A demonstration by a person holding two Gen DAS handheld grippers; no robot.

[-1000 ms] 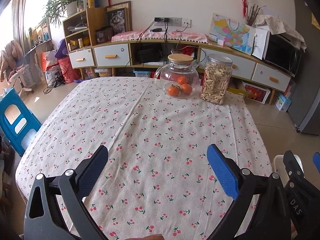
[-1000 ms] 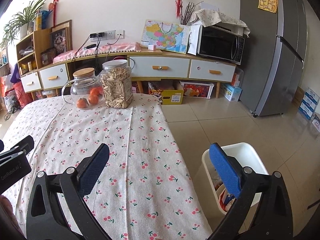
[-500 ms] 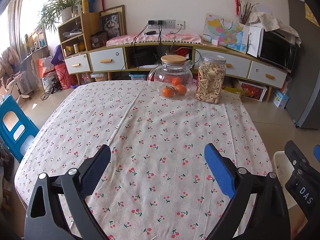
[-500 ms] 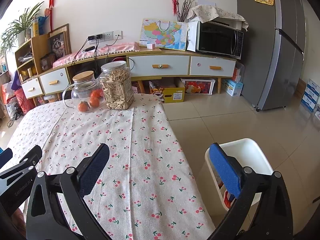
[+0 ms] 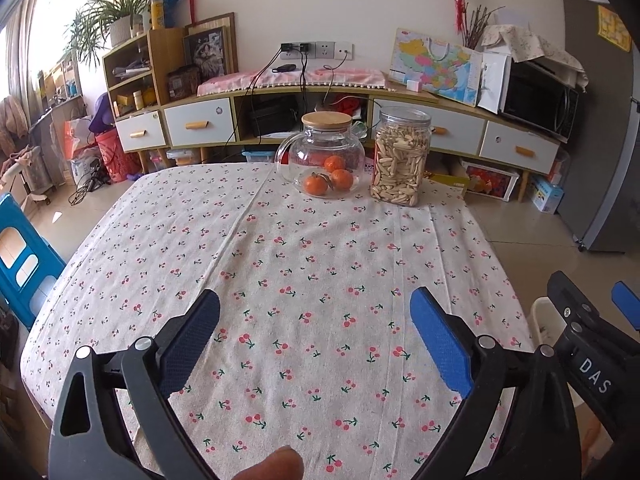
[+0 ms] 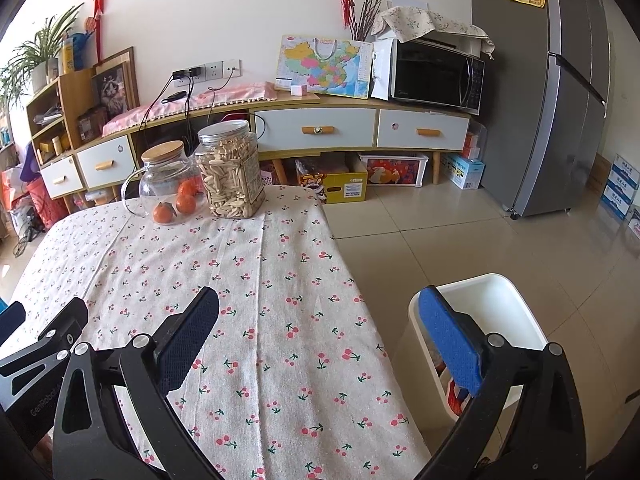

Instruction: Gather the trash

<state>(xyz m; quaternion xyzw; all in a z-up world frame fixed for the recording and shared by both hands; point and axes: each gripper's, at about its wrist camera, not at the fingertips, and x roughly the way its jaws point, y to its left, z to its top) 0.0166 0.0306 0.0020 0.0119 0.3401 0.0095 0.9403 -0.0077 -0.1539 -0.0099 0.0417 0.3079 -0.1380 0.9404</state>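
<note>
Both tools have drawn back and risen over the last second: in the left view the glass jug and the seed jar now sit farther ahead and smaller, and more bare cloth lies between them and the fingers. The left tool [image 5: 314,344] is spread wide with nothing between its blue pads, and hovers over the worktop [image 5: 280,280]. The right tool [image 6: 316,340] is equally wide and empty, held over the worktop's right edge, with its right finger in front of the white bin [image 6: 492,304].

As a judgement, the collecting looks finished or nearly so: no loose trash shows anywhere on the cloth ahead of either tool, and coloured scraps can be glimpsed low inside the bin, behind the right tool's right finger. The retreat reads as a pull-away after a drop, not an approach.

That bin is the task's thing now in view. It stands upright on the floor just to the right of the worktop, its mouth pointing straight up; its long axis I cannot tell, as the right tool hides part of it

Far ahead of both tools stand the glass jug [image 5: 326,160] holding 3 oranges and, touching or nearly touching it on its right, the seed jar [image 5: 400,156]
</note>
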